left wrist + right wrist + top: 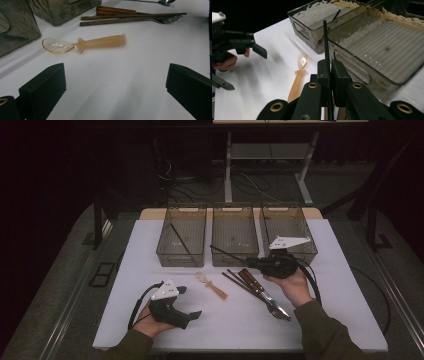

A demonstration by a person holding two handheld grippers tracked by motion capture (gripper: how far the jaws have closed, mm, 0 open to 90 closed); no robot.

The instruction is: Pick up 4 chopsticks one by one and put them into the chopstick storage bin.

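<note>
Right gripper (329, 75) pinches thin black chopstick (325, 42); stick pokes out over near wall of middle bin (235, 240). Left gripper (115, 85) wide apart, nothing inside, resting near orange baby spoon (100, 42). Spoon handle has raised letters, too faint to read. Wooden chopsticks (130, 18) and fork (170, 18) lie just past spoon.
</note>
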